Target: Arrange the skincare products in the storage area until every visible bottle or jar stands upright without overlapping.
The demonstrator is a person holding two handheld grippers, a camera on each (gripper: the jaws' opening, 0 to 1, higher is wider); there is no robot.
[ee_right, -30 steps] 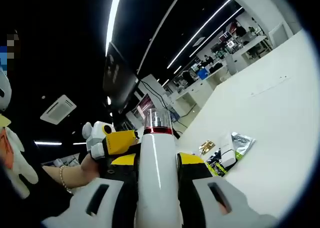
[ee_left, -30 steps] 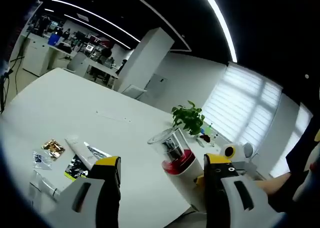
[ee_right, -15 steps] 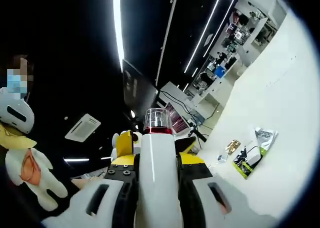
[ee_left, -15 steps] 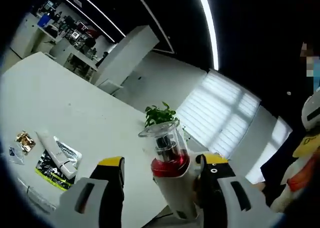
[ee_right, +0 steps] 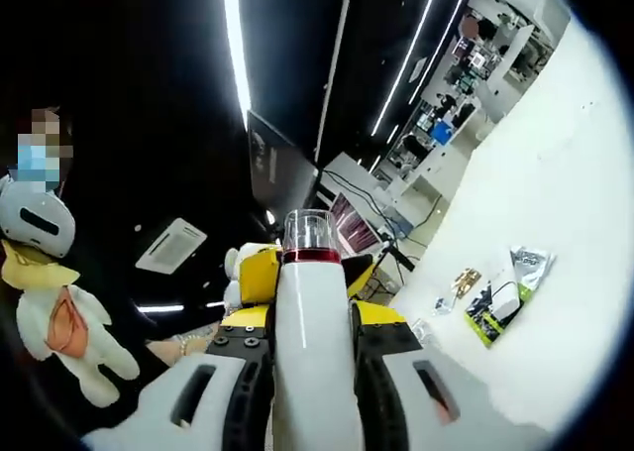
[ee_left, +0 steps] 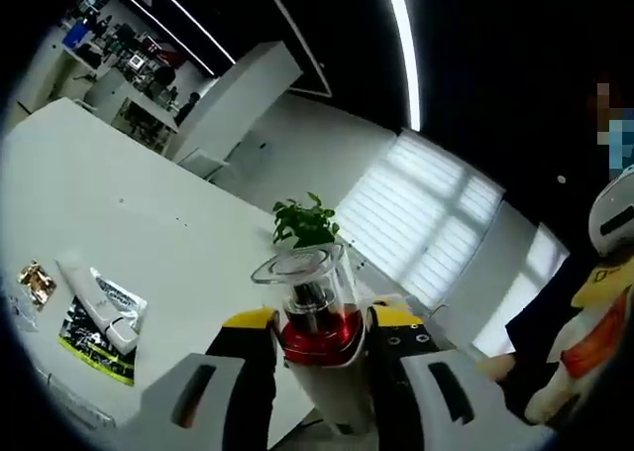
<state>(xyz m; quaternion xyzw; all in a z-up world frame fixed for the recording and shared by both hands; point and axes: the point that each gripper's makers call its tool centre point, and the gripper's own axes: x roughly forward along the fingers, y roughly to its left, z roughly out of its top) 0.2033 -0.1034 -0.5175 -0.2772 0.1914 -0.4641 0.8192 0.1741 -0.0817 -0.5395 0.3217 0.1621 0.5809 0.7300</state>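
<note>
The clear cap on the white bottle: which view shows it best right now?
Left gripper view: the clear cap sits close and lit, with the pump and red collar visible beneath it. In the right gripper view, the cap is small against the dark ceiling atop the white bottle.

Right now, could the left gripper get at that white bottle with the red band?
Probably yes: the left gripper already has its yellow-tipped fingers on either side of the white bottle, with nothing between them, though the right gripper is clamped on it.
</note>
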